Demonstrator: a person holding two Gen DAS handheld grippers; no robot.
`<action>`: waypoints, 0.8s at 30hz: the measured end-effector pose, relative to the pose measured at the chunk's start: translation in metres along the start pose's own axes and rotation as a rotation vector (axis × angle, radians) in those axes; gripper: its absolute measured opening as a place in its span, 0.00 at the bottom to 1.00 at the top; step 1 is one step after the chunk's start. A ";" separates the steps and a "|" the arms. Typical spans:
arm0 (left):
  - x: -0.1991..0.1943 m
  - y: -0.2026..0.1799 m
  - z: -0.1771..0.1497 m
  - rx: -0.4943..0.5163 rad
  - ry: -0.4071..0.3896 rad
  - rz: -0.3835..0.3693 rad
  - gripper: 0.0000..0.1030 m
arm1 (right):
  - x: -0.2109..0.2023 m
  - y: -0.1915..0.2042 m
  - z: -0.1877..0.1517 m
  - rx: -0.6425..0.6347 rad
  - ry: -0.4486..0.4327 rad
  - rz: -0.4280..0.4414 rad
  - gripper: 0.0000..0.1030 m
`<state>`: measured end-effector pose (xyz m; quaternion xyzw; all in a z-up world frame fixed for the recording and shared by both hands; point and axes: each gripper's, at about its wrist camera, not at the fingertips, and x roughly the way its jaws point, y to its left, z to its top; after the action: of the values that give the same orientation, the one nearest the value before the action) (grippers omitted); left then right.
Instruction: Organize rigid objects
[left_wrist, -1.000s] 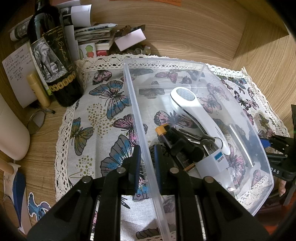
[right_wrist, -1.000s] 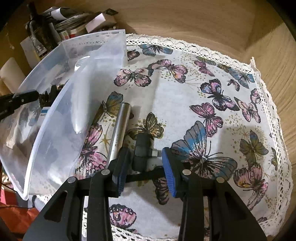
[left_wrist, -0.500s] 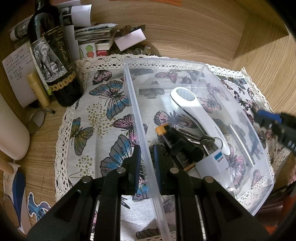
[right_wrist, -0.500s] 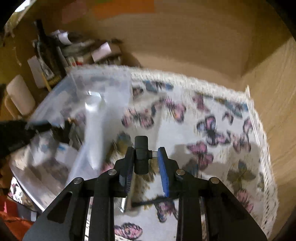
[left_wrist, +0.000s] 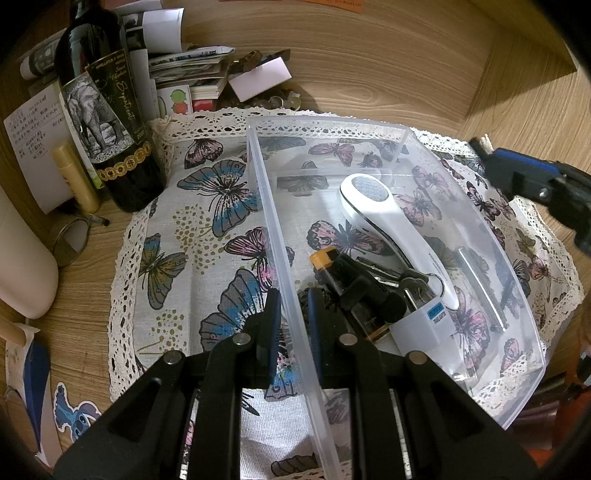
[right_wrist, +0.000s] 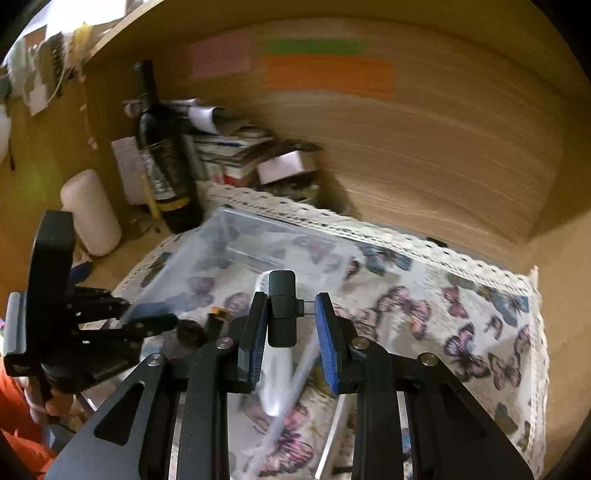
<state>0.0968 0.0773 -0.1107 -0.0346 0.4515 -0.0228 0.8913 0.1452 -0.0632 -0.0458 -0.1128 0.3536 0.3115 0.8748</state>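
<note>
Left wrist view: a butterfly-print cloth with a lace border (left_wrist: 207, 192) covers the wooden desk (left_wrist: 517, 99), set in a wood-panelled corner. The left gripper (left_wrist: 291, 325) is clamped on the near side wall of a clear plastic bin (left_wrist: 509, 236) that takes up the cloth's right half. In the bin lie a white handheld device (left_wrist: 384, 218), keys and a dark bottle. A wine bottle (left_wrist: 107, 122), papers and clutter crowd the back left; the cloth left of the bin is bare. The right gripper (right_wrist: 290, 321), raised above the bin, grips a small black plug-in dongle (right_wrist: 282, 308) between its blue pads.
</note>
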 end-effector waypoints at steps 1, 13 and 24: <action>0.000 0.000 0.000 0.000 0.000 -0.001 0.14 | 0.004 0.004 0.001 -0.010 0.008 0.009 0.23; 0.000 0.000 0.000 -0.003 -0.001 -0.003 0.14 | 0.057 0.019 -0.002 -0.033 0.174 0.071 0.23; -0.001 0.001 -0.001 -0.002 -0.002 -0.003 0.14 | 0.032 0.011 0.003 -0.020 0.112 0.039 0.36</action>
<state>0.0952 0.0782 -0.1109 -0.0363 0.4508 -0.0237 0.8916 0.1579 -0.0383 -0.0652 -0.1317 0.4008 0.3252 0.8463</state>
